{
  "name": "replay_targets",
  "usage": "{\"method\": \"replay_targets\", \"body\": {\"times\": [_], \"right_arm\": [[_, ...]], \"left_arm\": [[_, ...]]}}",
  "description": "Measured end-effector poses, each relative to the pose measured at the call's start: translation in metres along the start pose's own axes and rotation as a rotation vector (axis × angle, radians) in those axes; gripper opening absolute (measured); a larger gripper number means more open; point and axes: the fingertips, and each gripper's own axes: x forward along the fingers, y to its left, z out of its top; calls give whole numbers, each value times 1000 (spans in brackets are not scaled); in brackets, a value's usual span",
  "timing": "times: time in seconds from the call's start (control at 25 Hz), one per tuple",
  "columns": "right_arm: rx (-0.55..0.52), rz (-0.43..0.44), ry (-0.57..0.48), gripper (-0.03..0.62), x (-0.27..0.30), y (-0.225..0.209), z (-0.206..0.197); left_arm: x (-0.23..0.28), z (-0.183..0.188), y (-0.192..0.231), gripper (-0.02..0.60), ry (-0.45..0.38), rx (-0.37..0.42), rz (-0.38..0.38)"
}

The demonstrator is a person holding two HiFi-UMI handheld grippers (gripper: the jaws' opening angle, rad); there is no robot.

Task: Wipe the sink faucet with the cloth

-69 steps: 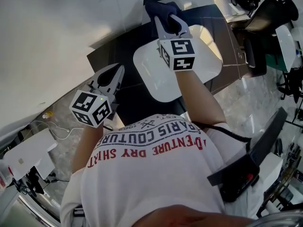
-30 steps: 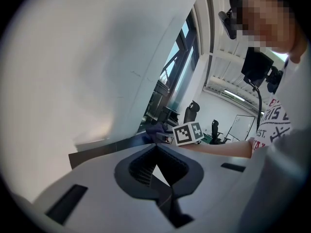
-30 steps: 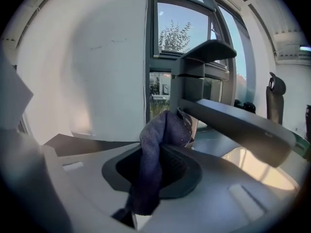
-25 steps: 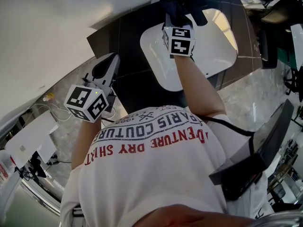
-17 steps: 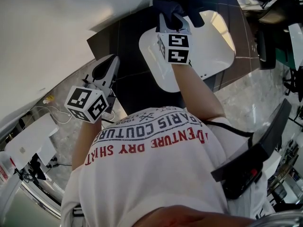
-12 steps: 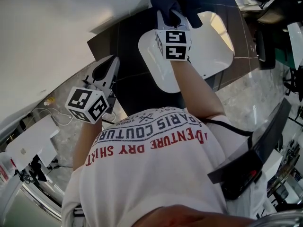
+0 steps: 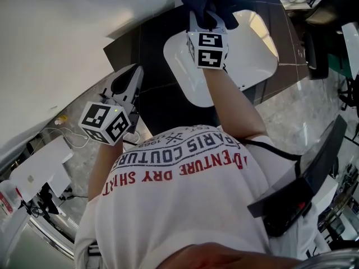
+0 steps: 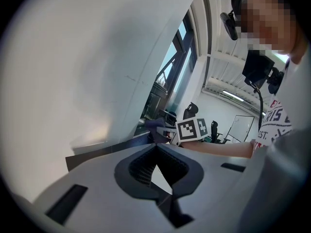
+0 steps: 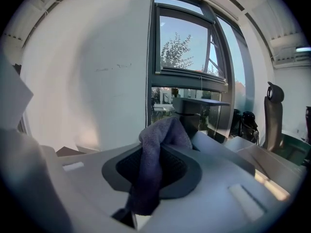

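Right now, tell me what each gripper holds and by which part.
The right gripper pinches the dark cloth at a bunched fold. The left gripper, jaws together, holds nothing.

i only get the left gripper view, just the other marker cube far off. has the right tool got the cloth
observer: yes, the right tool is shut on the cloth, a dark blue fold pinched between its jaws.
operator: faucet anywhere near
observer: the faucet stands right behind the cloth's tip in the right gripper view; i can't tell if they touch.
operator: and where's my left tool sitting
observer: the head view puts the left tool over the dark counter, left of the white sink.
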Motion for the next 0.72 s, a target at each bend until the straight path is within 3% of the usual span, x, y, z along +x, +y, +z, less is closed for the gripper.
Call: {"method": "replay_targets", "body": {"times": [0.72], "right_arm": [[63, -64, 18, 67, -86, -38, -38]], "left_arm": [[10, -18, -47, 2, 39, 34, -100]]}}
